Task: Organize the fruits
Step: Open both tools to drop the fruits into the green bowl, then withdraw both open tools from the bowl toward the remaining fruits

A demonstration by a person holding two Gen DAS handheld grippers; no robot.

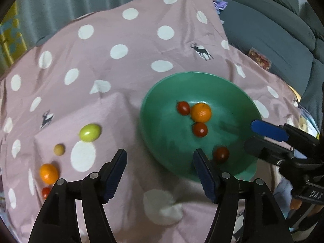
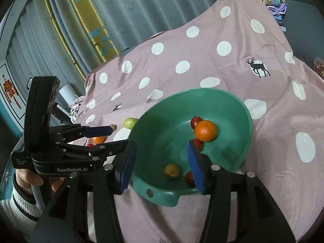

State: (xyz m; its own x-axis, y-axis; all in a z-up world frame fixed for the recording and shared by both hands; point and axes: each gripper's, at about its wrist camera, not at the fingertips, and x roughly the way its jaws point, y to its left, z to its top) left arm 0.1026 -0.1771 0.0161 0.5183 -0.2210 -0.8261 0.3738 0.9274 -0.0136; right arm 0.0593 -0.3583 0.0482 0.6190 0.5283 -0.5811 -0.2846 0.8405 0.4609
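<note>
A green bowl point(image 1: 158, 121) sits on the pink dotted cloth and holds an orange point(image 1: 201, 112) and three red cherry tomatoes point(image 1: 183, 107). The right wrist view shows the bowl point(image 2: 241, 141) with the orange point(image 2: 205, 131), tomatoes and a small yellow fruit point(image 2: 171, 170) near its front rim. My left gripper point(image 1: 160, 174) is open and empty over the bowl's near-left edge. My right gripper point(image 2: 162, 168) is open and empty above the bowl's near side. Left of the bowl on the cloth lie a green fruit point(image 1: 90, 132), a small tan fruit point(image 1: 59, 149), an orange point(image 1: 48, 173) and a red tomato point(image 1: 46, 192).
The pink dotted cloth point(image 1: 121, 81) covers the raised surface, with folds near its middle. A grey sofa point(image 1: 273, 30) stands at the right. Curtains point(image 2: 121, 10) hang behind. The hand holding the left gripper shows in the right wrist view point(image 2: 26, 178).
</note>
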